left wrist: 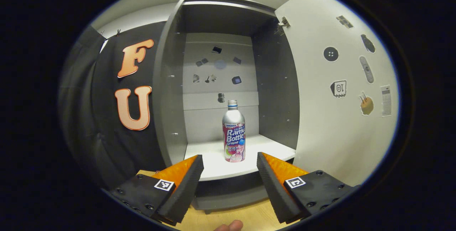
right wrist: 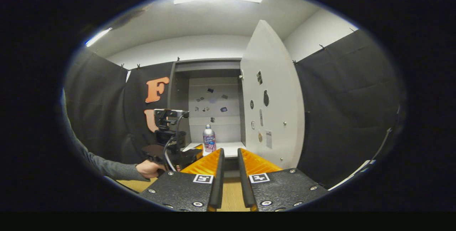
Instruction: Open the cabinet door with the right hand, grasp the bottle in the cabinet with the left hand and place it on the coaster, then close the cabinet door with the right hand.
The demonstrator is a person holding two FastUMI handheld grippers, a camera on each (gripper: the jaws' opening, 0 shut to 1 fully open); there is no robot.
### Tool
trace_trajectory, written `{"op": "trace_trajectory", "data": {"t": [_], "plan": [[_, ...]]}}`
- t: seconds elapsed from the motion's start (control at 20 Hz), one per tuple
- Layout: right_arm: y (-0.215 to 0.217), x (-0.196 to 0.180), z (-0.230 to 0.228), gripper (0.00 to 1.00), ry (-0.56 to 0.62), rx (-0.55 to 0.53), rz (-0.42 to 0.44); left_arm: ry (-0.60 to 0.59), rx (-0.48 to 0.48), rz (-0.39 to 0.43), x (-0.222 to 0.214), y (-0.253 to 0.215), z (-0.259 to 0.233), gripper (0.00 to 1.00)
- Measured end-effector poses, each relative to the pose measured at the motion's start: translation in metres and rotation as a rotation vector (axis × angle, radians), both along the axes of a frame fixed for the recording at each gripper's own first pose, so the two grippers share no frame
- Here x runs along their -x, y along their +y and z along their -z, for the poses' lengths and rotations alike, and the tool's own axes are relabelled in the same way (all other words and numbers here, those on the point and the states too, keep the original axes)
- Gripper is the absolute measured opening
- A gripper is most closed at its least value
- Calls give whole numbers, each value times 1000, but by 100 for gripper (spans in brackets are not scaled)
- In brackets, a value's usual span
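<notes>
Two pairs of tongs were seen at the bottom of their own views, and nothing was held in either. Nearest in the left gripper view, the left tongs (left wrist: 229,168) were spread wide apart, empty, and touching nothing; they were raised just short of the front edge of the cabinet shelf (left wrist: 213,165), with the wooden counter (left wrist: 245,216) below. The right tongs (right wrist: 228,159) were brought nearly together, with only a thin gap left between them and nothing clamped; they were kept well back from the cabinet. In the right gripper view the left tongs (right wrist: 194,152) were shown farther off, carried by a hand (right wrist: 148,168) with a grey sleeve. Beyond the tongs, the bottle (left wrist: 233,131) stood upright on the white shelf, near the front edge and roughly centred between the spread fingers. The cabinet door (left wrist: 335,92) was swung fully open to the right, so the opening step was judged complete and the grasp of the bottle was taken to be the step in hand. For a good grasp, the left tongs should be advanced straight and level, so that the body of the bottle is bracketed below the shoulder, and closed only once both fingers flank it; a glancing touch could tip so tall and narrow a bottle. Where the coaster lay could not be told.
</notes>
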State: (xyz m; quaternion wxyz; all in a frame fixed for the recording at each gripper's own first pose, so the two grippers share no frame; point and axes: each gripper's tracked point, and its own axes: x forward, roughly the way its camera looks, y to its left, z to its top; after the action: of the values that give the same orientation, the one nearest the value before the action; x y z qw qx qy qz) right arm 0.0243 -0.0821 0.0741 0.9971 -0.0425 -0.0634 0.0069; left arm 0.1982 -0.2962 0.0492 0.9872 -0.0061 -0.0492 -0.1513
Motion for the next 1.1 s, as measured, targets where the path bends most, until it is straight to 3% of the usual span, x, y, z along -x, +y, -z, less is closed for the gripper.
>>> {"op": "trace_trajectory", "data": {"t": [0.1, 0.2, 0.25, 0.3, 0.65, 0.8, 0.9, 1.1], "plan": [[7, -17, 8, 19, 28, 11, 13, -10, 6, 13, -31, -14, -5, 97], [12, -31, 15, 26, 53, -1, 20, -16, 3, 18, -59, -23, -8, 100], [14, -37, 20, 22, 68, -10, 24, -14, 3, 19, -71, -26, -8, 97], [15, -43, 24, 28, 83, -16, 30, -8, 9, 21, -86, -31, -7, 98], [8, -74, 42, 29, 153, -40, 78, 18, 10, 23, -148, -48, 3, 98], [7, -77, 48, 29, 167, -48, 87, 16, -25, 1, -157, -50, 3, 96], [5, -77, 51, 29, 177, -51, 92, 15, -15, 22, -154, -56, 2, 86], [4, -75, 52, 29, 182, -59, 88, 6, -1, 23, -135, -46, -5, 87]]}}
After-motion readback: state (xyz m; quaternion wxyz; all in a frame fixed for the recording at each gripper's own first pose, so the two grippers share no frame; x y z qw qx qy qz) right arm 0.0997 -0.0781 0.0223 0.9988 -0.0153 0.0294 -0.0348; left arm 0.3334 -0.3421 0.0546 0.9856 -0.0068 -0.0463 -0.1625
